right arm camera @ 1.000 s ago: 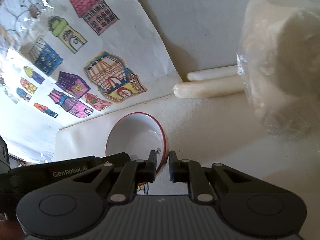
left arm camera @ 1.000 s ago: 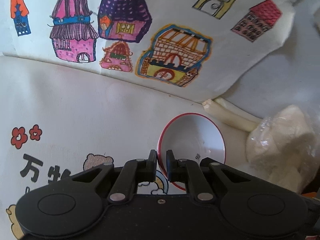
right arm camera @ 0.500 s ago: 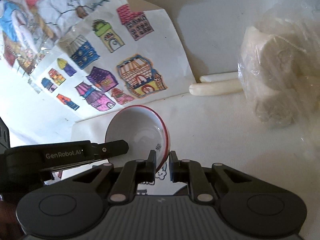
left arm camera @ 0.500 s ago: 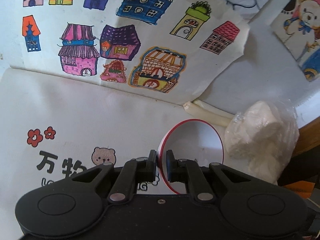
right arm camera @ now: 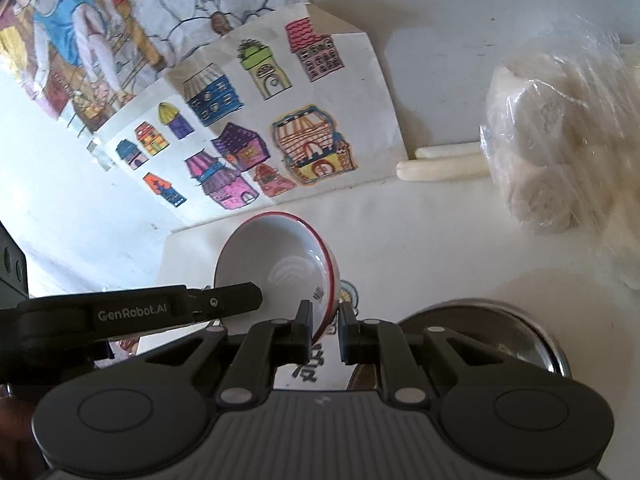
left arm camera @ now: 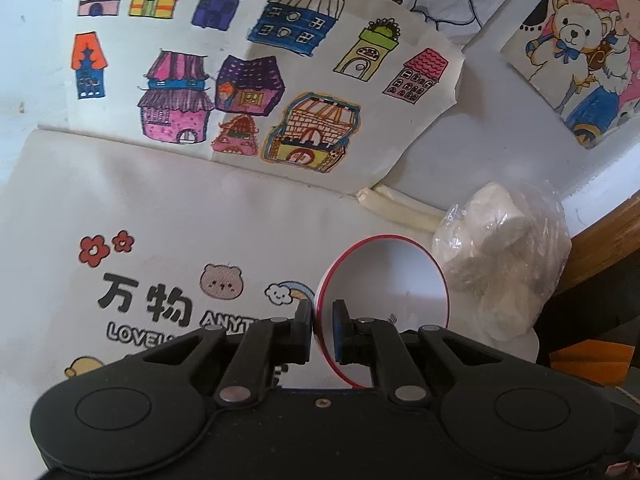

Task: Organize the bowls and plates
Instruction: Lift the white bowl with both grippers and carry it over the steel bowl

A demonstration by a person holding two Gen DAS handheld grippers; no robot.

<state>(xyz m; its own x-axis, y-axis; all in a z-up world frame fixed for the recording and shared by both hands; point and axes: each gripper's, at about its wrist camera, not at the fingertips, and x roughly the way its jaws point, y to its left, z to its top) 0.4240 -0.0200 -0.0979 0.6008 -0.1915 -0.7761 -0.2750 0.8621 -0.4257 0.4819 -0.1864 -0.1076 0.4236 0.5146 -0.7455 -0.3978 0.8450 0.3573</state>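
Observation:
A white bowl [left arm camera: 388, 280] with a red rim hangs tilted above the printed white cloth [left arm camera: 160, 208], held from two sides. My left gripper [left arm camera: 322, 316] is shut on its left rim, one pad inside and one outside. In the right wrist view the same bowl [right arm camera: 276, 264] shows its inside, and my right gripper [right arm camera: 325, 314] is shut on the opposite rim. The left gripper's finger [right arm camera: 232, 298] reaches in from the left to the bowl's edge.
A clear bag of white rolls [left arm camera: 500, 264] [right arm camera: 560, 152] lies to the right, with two pale sticks [left arm camera: 400, 210] [right arm camera: 440, 166] beside it. A steel dish [right arm camera: 480, 332] sits low at right. House drawings [left arm camera: 248, 92] cover the wall behind. A wooden edge [left arm camera: 600, 248] borders the right.
Both grippers have risen and drawn back with the bowl between them, so more of the wall and cloth shows. The steel dish has come into the right wrist view.

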